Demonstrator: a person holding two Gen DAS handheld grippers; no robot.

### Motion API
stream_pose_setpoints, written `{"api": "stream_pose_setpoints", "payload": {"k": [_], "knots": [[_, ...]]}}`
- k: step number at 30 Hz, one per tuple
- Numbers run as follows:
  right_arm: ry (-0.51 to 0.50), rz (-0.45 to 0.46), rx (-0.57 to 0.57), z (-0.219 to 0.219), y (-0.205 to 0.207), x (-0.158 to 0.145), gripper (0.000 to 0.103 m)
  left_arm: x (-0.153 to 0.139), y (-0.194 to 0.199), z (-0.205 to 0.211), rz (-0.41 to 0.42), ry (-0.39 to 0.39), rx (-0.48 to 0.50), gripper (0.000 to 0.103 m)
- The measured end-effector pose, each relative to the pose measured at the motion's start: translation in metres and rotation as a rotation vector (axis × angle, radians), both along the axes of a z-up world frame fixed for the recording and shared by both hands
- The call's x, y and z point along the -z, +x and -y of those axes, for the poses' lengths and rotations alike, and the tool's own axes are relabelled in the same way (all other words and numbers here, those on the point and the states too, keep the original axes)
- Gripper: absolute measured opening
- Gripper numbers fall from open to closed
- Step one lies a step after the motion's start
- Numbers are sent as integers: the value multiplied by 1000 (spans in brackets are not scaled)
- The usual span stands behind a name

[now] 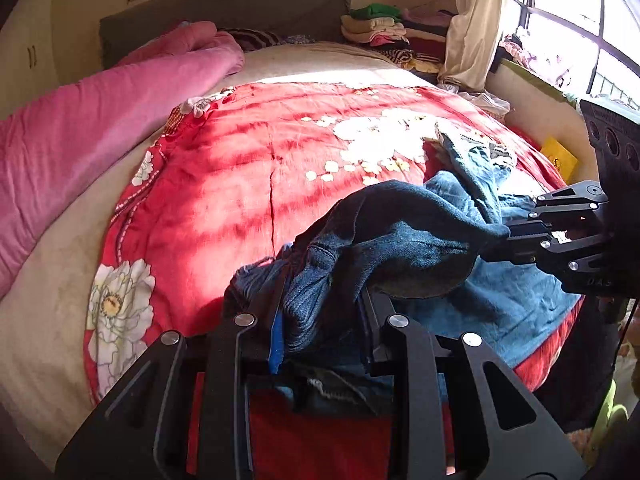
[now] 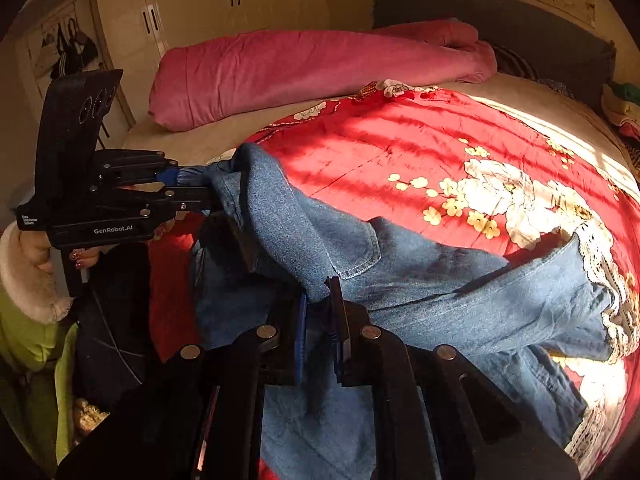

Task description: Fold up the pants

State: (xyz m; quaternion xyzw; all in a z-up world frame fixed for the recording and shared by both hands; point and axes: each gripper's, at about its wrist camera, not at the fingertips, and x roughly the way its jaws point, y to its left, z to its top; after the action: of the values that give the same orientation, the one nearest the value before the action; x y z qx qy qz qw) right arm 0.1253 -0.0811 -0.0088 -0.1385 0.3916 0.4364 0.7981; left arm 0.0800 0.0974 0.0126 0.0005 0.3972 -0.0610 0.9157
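Note:
The blue denim pants (image 2: pixel 440 280) with lace-trimmed hems lie bunched on a red floral quilt (image 2: pixel 400 136), one end lifted off it. In the left wrist view my left gripper (image 1: pixel 324 292) is shut on a thick fold of the pants (image 1: pixel 400 240). The right gripper (image 1: pixel 506 236) comes in from the right and pinches the same raised edge. In the right wrist view my right gripper (image 2: pixel 320 294) is shut on a thin denim edge. The left gripper (image 2: pixel 192 184) holds the other corner at the left, so the cloth stretches between the two.
A rolled pink duvet (image 1: pixel 100 128) lies along the bed's far side. Folded clothes (image 1: pixel 380 28) are stacked by the grey headboard (image 1: pixel 224 12). A curtain (image 1: pixel 476 20) and window are on the right. A hand with a fluffy cuff (image 2: pixel 28 276) holds the left gripper. A wardrobe (image 2: pixel 224 0) stands behind.

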Motion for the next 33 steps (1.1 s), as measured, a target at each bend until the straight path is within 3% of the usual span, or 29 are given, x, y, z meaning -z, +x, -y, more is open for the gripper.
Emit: {"api": "stream_pose_setpoints", "payload": {"k": [11, 12, 15, 19, 21, 23, 27, 33], "knots": [[-17, -104, 33, -5, -37, 50, 10, 26, -35, -5, -55, -51, -32, 26], [-23, -105, 31, -8, -39, 53, 10, 28, -37, -5, -57, -44, -36, 28], [-45, -93, 42, -14, -41, 56, 10, 28, -44, -10, -60, -28, -66, 51], [25, -106, 50, -14, -42, 45, 10, 17, -50, -25, -18, -70, -110, 51], [19, -113, 46, -17, -43, 50, 10, 21, -45, -29, -42, -50, -122, 51], [-4, -125, 45, -22, -43, 59, 10, 30, -42, -35, -88, -74, -141, 51], [-46, -87, 27, -29, -49, 67, 10, 34, -52, -42, -105, -104, -142, 51], [-14, -123, 41, -25, -47, 72, 13, 8, -79, -59, -62, -98, -189, 51]]}}
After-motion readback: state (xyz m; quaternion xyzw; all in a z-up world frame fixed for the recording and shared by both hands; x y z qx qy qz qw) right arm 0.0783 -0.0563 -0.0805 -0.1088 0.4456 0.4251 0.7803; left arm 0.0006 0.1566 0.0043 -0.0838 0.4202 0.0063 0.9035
